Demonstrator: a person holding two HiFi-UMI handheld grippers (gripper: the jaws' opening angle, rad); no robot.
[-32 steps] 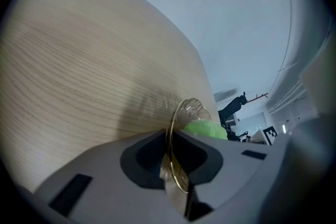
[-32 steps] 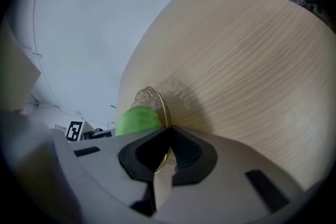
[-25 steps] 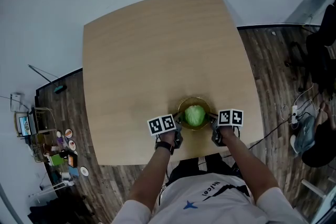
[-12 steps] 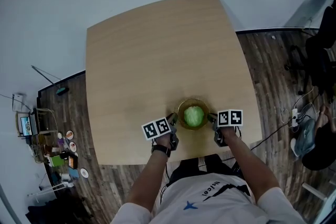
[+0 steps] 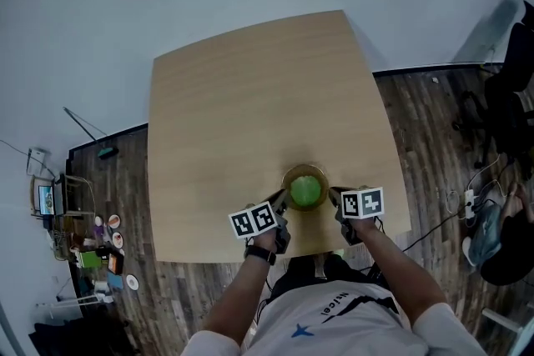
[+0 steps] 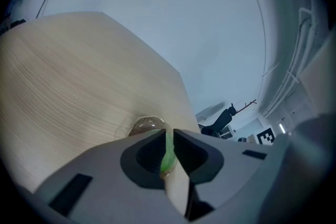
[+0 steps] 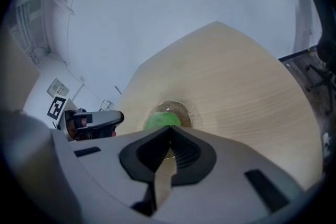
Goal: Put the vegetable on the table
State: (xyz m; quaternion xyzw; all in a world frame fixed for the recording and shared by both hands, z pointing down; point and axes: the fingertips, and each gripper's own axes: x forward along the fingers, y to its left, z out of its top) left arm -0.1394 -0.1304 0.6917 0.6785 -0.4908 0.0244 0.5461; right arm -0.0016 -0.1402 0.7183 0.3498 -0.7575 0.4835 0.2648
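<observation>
1. The vegetable (image 5: 306, 190), a round, pale-green leafy head, is sitting in a brownish see-through bowl (image 5: 287, 178) and filling most of it.
2. The bowl is standing on the light wooden surface (image 5: 250, 121), near the front edge closest to the person.
3. The left gripper (image 5: 278, 202) is hovering just beside the bowl's left rim. Its fingers are closing to a thin slit and gripping nothing.
4. The right gripper (image 5: 335, 196) is flanking the bowl's right rim. Its fingers are meeting at the tips, empty.
5. A dark chair (image 5: 511, 83) is standing on the plank floor (image 5: 425, 121) at the right. Small clutter (image 5: 104, 250) is lying on the floor at the left.
</observation>
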